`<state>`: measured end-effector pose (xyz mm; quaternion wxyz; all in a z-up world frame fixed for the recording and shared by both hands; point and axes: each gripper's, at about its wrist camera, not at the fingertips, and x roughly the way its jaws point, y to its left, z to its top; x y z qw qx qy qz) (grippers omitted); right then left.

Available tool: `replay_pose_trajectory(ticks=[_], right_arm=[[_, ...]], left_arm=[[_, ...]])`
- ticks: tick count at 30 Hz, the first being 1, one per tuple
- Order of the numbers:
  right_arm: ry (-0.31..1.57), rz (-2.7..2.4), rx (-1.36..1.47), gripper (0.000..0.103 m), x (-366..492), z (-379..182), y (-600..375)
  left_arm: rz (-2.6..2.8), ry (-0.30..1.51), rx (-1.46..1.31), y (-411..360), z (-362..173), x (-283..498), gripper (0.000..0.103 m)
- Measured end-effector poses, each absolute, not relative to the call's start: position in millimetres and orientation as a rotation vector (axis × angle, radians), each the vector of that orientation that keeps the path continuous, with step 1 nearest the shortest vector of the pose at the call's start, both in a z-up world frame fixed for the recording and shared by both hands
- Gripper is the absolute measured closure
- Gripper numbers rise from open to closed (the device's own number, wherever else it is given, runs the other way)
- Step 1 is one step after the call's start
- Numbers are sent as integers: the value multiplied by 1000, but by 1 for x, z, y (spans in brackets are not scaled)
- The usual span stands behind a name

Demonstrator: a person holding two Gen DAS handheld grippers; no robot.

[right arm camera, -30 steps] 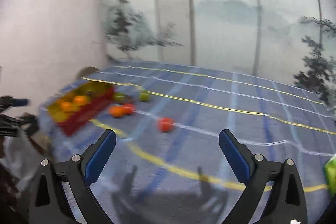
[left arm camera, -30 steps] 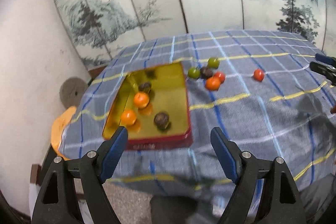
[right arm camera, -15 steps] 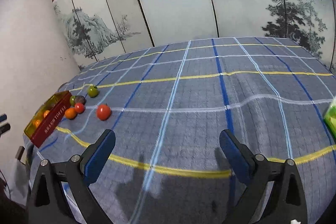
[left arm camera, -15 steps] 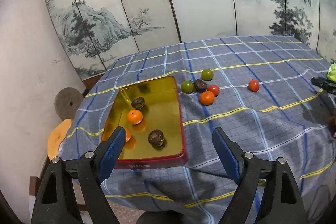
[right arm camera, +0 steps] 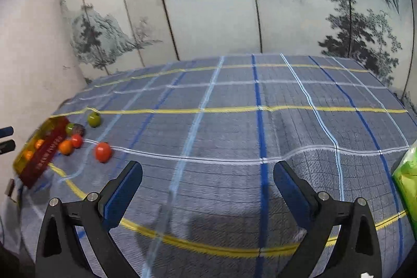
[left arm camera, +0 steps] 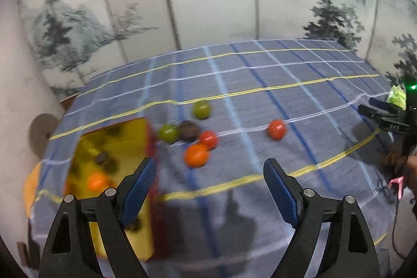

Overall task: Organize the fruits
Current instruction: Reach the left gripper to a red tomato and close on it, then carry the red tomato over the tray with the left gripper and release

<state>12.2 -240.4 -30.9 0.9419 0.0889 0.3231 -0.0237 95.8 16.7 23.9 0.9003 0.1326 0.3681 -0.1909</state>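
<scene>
A red tin tray with a gold inside (left arm camera: 122, 140) sits at the table's left edge and holds an orange fruit (left arm camera: 97, 180) and dark fruits (left arm camera: 103, 157). Right of it lie two green fruits (left arm camera: 201, 109), a dark fruit (left arm camera: 189, 130), a red fruit (left arm camera: 208, 138) and an orange fruit (left arm camera: 196, 155). A lone red fruit (left arm camera: 276, 129) lies further right, also in the right wrist view (right arm camera: 103, 151). My left gripper (left arm camera: 209, 189) is open and empty, just short of the cluster. My right gripper (right arm camera: 207, 186) is open and empty over the cloth, far right of the fruits.
A blue checked cloth (right arm camera: 260, 127) covers the table. A painted folding screen (right arm camera: 208, 4) stands behind it. A green packet (right arm camera: 408, 181) lies at the right edge. The tray shows at far left in the right wrist view (right arm camera: 44, 155). An orange stool (left arm camera: 30, 186) stands below the left edge.
My left gripper has swung right and closer to the loose fruits; the tray now sits at its lower left. My right gripper has moved slightly closer over the cloth.
</scene>
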Motion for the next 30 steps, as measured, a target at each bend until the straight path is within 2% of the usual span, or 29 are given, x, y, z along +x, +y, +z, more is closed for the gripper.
replay_pose_trajectory(ticks=[8, 16, 18, 19, 20, 25, 30], right_arm=[[645, -90, 283, 1, 13, -42, -262], [626, -56, 263, 1, 11, -38, -257], [615, -53, 272, 1, 9, -37, -259], [612, -52, 275, 1, 9, -37, -259], [610, -52, 275, 1, 9, -36, -259], [605, -56, 279, 1, 10, -35, -260], [611, -75, 291, 1, 12, -37, -263]], left_arm=[[-493, 777, 331, -68, -12, 141, 19], [-514, 864, 339, -105, -51, 172, 29], [-525, 895, 340, -109, -59, 175, 43], [-539, 908, 337, -110, -63, 176, 55], [-570, 929, 323, -112, -69, 177, 72], [-514, 916, 380, -127, -74, 162, 72], [-509, 878, 261, -115, -40, 131, 72]])
